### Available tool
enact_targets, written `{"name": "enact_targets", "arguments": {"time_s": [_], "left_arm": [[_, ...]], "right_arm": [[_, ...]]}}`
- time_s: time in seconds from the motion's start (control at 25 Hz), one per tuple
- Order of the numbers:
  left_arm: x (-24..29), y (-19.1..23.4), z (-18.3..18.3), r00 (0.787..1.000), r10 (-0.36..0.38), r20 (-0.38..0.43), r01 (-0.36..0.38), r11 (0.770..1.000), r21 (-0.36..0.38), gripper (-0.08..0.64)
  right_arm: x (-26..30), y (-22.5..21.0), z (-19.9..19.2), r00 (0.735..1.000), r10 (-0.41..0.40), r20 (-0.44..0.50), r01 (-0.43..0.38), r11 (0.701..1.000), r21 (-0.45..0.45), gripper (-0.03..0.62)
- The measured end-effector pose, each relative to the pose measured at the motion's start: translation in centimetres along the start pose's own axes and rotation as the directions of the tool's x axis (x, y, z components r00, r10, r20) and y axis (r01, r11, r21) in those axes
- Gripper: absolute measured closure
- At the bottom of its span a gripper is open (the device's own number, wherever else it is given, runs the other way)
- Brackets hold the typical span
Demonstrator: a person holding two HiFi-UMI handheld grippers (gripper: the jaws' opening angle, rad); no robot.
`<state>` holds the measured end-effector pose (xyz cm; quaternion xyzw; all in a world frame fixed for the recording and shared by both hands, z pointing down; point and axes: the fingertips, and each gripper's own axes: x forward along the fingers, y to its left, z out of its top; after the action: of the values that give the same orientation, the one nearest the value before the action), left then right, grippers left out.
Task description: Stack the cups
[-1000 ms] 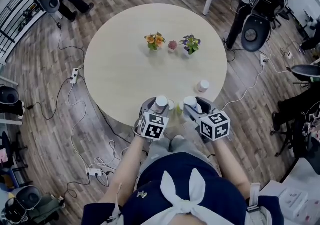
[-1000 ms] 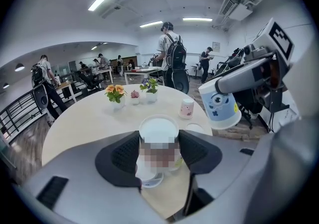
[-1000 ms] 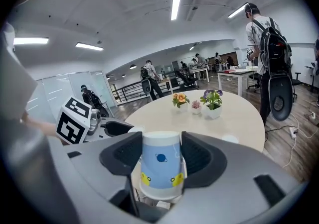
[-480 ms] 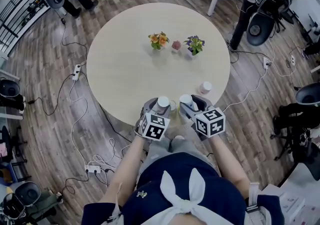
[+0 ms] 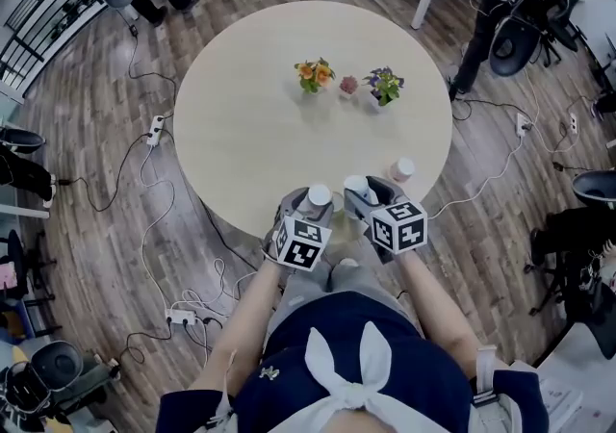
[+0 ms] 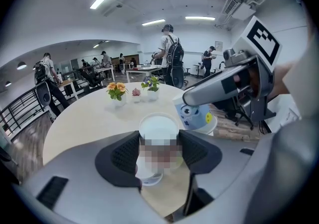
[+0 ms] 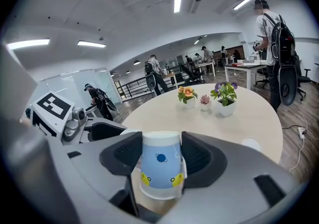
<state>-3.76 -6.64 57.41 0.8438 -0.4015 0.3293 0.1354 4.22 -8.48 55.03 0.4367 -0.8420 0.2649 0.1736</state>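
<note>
My left gripper view shows the left gripper squeezing a white cup that is upside down, with both pads pressed on its sides. A blurred patch covers part of the cup. That view also shows my other gripper from the side, which the head view cannot do. My right gripper view shows the right gripper clamped on a blue cup, also upside down, with yellow marks near its rim. Only the head view shows a third cup, standing alone on the table just beyond the right gripper. Both forearms reach forward from the body. The two grippers sit side by side over the near edge, tipped down, with their marker cubes facing up. The round table is pale, and three small flower pots stand in a row past its middle. The wood floor has cables lying on it, and people and office chairs stand around the room.
</note>
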Motion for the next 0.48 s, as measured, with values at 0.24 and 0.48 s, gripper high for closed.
{"name": "enact_targets", "arguments": {"time_s": [0.24, 0.48], "left_arm": [[0.1, 0.0, -0.2, 1.000, 0.001, -0.015, -0.001, 1.000, 0.001, 0.304], [0.3, 0.0, -0.4, 1.000, -0.003, -0.026, 0.003, 1.000, 0.002, 0.304]], "right_arm": [[1.2, -0.4, 0.0, 1.000, -0.011, 0.005, 0.012, 1.000, -0.007, 0.342], [2.3, -0.6, 0.6, 0.998, -0.040, 0.052, 0.042, 0.998, -0.037, 0.342]]}}
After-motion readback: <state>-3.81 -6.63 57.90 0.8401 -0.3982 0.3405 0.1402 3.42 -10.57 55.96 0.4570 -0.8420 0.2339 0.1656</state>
